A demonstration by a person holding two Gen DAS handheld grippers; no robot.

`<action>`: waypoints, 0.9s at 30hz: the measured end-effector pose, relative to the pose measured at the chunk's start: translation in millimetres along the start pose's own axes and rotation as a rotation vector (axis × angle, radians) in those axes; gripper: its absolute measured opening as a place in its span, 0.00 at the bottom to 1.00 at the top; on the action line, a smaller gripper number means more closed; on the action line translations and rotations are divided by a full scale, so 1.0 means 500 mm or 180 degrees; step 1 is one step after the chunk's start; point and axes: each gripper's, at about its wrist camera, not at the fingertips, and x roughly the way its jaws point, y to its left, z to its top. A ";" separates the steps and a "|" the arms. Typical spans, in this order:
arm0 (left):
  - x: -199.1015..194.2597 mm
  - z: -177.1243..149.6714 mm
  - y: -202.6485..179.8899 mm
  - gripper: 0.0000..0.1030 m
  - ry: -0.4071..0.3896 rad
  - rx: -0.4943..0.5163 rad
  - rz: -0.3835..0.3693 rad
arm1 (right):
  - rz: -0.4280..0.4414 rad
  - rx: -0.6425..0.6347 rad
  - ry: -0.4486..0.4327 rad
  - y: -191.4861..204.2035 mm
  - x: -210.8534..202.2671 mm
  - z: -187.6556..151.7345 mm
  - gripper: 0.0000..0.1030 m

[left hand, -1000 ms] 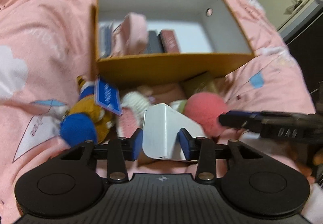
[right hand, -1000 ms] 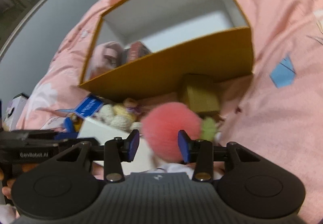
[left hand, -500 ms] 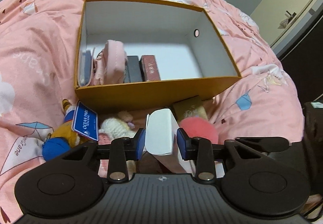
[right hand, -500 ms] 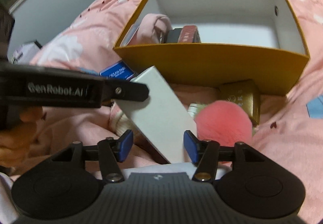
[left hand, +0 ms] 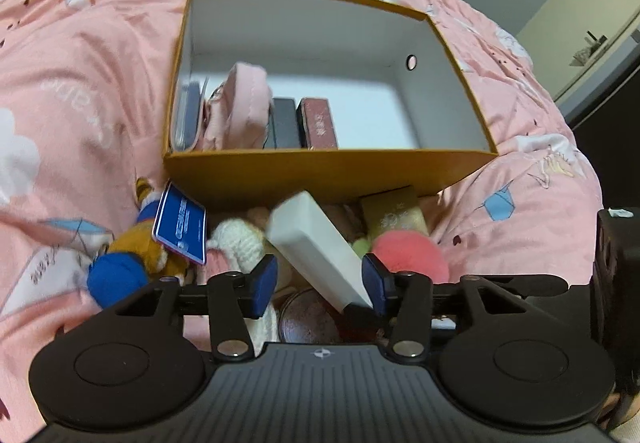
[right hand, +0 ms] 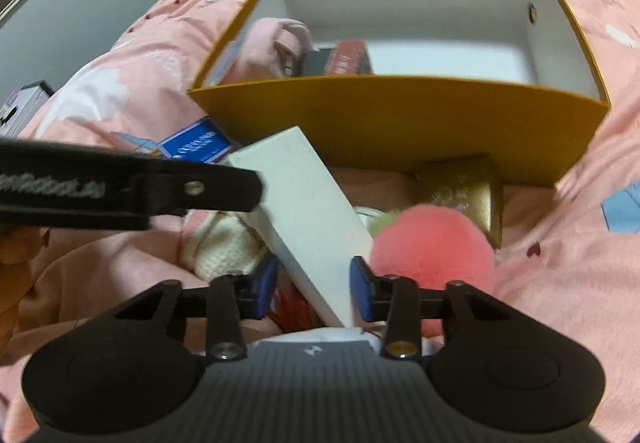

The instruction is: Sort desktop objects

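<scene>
A white oblong box [left hand: 320, 247] leans tilted among the loose things in front of the yellow storage box [left hand: 332, 173]. My left gripper [left hand: 320, 285] is open; the white box lies slanted between its blue pads, touching only near the right pad. In the right wrist view the white box [right hand: 308, 219] runs down between the pads of my right gripper [right hand: 314, 293], which is open around its lower end. The left gripper's black finger [right hand: 160, 189] crosses that view just left of the white box. The storage box [right hand: 400, 119] holds a pink pouch [left hand: 240, 107] and small boxes [left hand: 318, 123].
In front of the storage box lie a pink pompom [left hand: 408, 255], a gold box [left hand: 394, 213], a cream knitted item [left hand: 236, 243], a plush toy with a blue tag [left hand: 180, 227] and a round lidded thing [left hand: 308, 319]. Pink bedding [left hand: 80, 103] lies all around.
My left gripper has opened off the white box, which now leans further right. My right gripper has closed in around the box's lower end. Both views moved slightly nearer the storage box.
</scene>
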 end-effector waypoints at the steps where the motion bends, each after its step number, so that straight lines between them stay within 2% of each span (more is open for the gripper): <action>1: 0.004 -0.003 0.003 0.54 0.0037 -0.0042 -0.0018 | -0.0011 0.0070 0.0039 -0.006 0.005 -0.001 0.27; 5: 0.034 -0.014 0.018 0.54 0.0240 -0.0210 -0.0114 | 0.0053 0.0172 0.0048 -0.019 0.004 -0.005 0.27; 10: 0.057 -0.026 0.023 0.54 0.0333 -0.0317 -0.0193 | 0.0003 0.0169 0.0021 -0.022 -0.012 -0.006 0.28; 15: 0.077 -0.024 0.024 0.55 0.0293 -0.0458 -0.0379 | -0.0049 0.0094 -0.0118 -0.039 -0.058 0.003 0.29; 18: 0.095 -0.021 0.023 0.55 0.0333 -0.0524 -0.0386 | -0.0140 0.0072 -0.0269 -0.061 -0.087 0.016 0.29; 20: 0.108 -0.021 0.023 0.55 0.0361 -0.0561 -0.0390 | -0.0244 0.0109 -0.0372 -0.084 -0.099 0.027 0.35; 23: 0.124 -0.018 0.021 0.55 0.0369 -0.0607 -0.0399 | -0.0351 0.0280 -0.0363 -0.129 -0.090 0.044 0.36; 27: 0.146 -0.016 0.021 0.55 0.0381 -0.0664 -0.0388 | -0.0266 0.0529 -0.0231 -0.182 -0.048 0.055 0.36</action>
